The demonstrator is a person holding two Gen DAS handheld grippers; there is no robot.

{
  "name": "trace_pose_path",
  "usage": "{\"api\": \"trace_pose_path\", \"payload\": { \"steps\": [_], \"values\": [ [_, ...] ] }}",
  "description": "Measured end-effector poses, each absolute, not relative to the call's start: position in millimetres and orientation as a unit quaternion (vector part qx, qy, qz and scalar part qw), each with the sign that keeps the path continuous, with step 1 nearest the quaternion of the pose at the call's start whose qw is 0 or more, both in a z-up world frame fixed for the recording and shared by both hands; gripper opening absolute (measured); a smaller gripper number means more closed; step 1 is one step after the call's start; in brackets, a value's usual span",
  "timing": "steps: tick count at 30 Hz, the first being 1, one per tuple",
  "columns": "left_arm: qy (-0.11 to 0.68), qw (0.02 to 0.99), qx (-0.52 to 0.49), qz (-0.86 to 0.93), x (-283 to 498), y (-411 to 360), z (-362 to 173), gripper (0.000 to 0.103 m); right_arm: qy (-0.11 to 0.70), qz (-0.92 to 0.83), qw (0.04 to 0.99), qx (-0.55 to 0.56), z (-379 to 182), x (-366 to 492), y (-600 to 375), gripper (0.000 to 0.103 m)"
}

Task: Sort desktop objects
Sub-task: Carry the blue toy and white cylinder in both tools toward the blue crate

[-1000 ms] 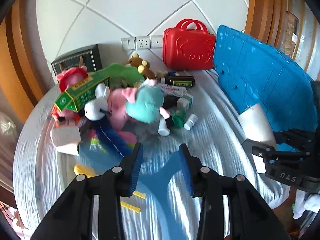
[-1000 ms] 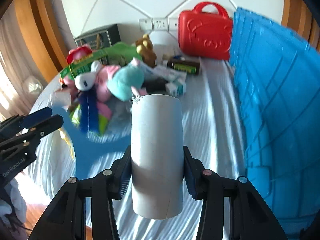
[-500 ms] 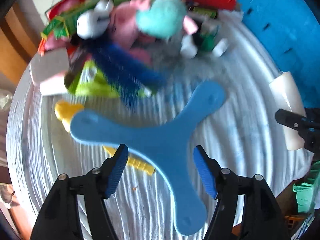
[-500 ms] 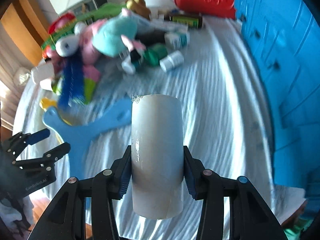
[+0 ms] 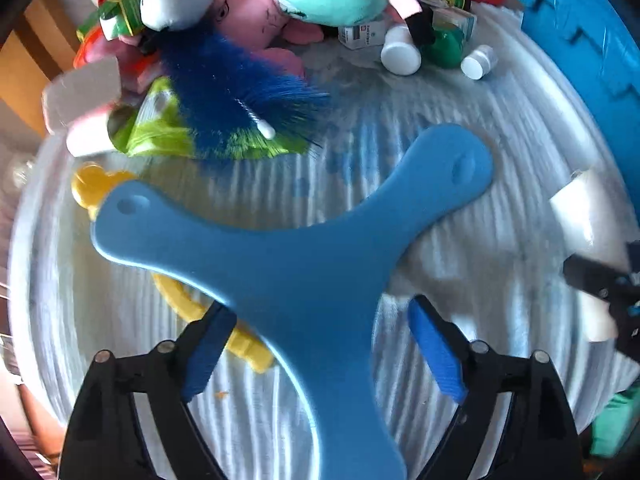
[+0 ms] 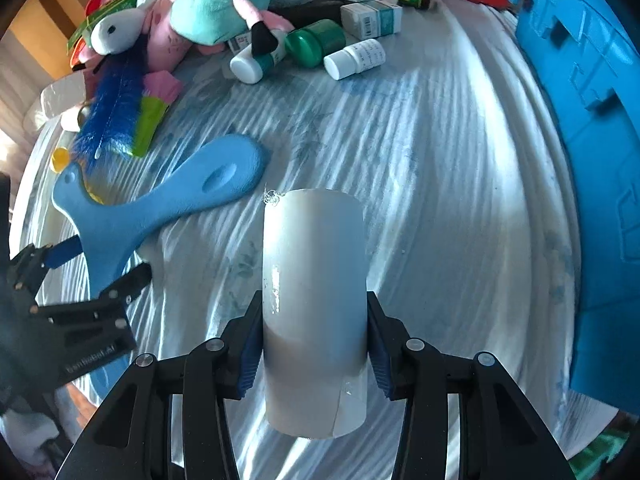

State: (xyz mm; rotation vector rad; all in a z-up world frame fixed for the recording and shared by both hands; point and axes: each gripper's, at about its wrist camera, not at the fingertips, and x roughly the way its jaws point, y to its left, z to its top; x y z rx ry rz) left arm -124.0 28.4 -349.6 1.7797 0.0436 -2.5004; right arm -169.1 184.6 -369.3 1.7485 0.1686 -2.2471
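The three-armed blue boomerang lies flat on the cloth-covered tabletop, near the front, with one arm running between the pads of the left tongs, which stand apart and press on nothing. It is judged to be light, stiff foam or plastic with a smooth, possibly slippery face; being thin and flat on the cloth, it would best be taken across the narrow near arm, edge to edge. A yellow toy is partly buried beneath it and cannot be identified. The right tongs are clamped on a pale cardboard-like tube, judged light and easily crushed. The far heap of plush toys, a blue feathery brush and small bottles is blurred and overlapping; a blue panel is cut off at the right.
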Motion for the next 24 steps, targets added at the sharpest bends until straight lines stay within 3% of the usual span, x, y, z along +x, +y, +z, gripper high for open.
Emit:
{"api": "trace_pose_path", "payload": {
  "steps": [1,2,8,14,17,24],
  "values": [
    [0.028,0.025,0.578,-0.815,-121,29,-347,0.055,0.061,-0.78,0.147,0.605,-368,-168,184,0.045],
    [0.022,0.03,0.576,-0.817,-118,30,-344,0.051,0.062,-0.782,0.149,0.602,-366,-167,183,0.045],
    [0.028,0.026,0.53,-0.847,-103,33,-303,0.042,0.066,-0.8,0.162,0.574,-338,-160,180,0.045],
    [0.032,0.012,0.473,-0.881,-98,28,-244,0.02,0.057,-0.827,0.17,0.533,-294,-153,176,0.045],
    [0.031,0.002,0.455,-0.89,-99,27,-227,0.015,0.055,-0.839,0.17,0.514,-277,-151,172,0.045],
    [0.02,-0.014,0.428,-0.904,-100,22,-204,0.015,0.046,-0.852,0.166,0.495,-252,-146,170,0.045]
  ]
}}
